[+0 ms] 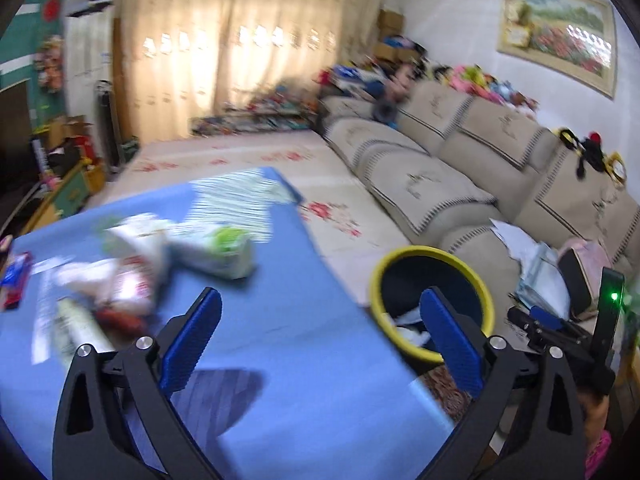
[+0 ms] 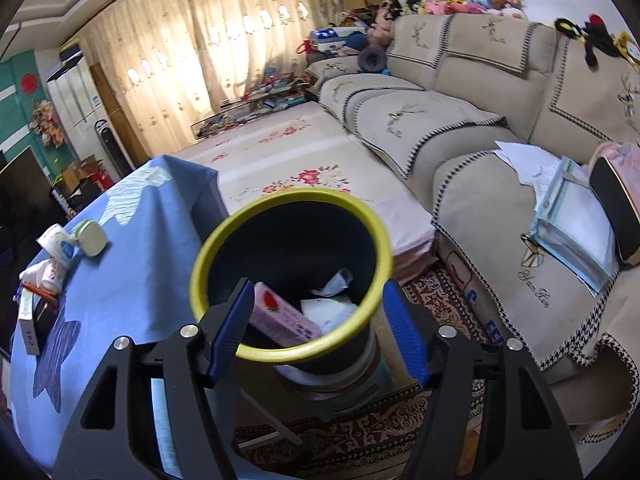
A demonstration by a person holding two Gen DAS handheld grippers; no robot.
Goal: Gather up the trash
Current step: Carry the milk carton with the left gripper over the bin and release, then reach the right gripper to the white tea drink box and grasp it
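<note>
A: Living room, beige sofa [image 2: 460, 128] along the wall, blue-covered table [image 1: 280, 320] in front of it. Yellow-rimmed bin [image 2: 292, 280] stands just off the table's edge, on something low I can't identify.

B: Grippers?

A: Left gripper [image 1: 320, 336] is over the table near the bin side, fingers spread wide, nothing between them. Right gripper [image 2: 316, 332] hangs over the bin's near rim, fingers apart, one inside the rim line, one outside. Not pinching the rim as far as I can tell; the pads look clear of it.

B: What's in the bin?

A: Pink carton [image 2: 284, 320] with a strawberry print, leaning against the near wall, plus crumpled white paper [image 2: 332, 296] beside it.

B: And what's left?

A: A cluster on the table's far side: a green-and-white pack [image 1: 218, 252], a white pouch [image 1: 140, 240], something red and white under it [image 1: 128, 292], a red-blue item at the edge [image 1: 16, 280]. Left view is smeared, so take those labels loosely. Right view shows them better: a white tub [image 2: 60, 244], a round green-lidded tub [image 2: 92, 236], a flat box [image 2: 28, 320].

B: Step?

A: Between drops, I'd say. Both sets of fingers empty, the bin partly filled, and the table not yet cleared.

B: Next?

A: Reach the left one across to the cluster, pick the nearest single item, likely the green-and-white pack, and close across its short side. Items touch each other, so approach from the free side to avoid dragging the neighbours.
</note>
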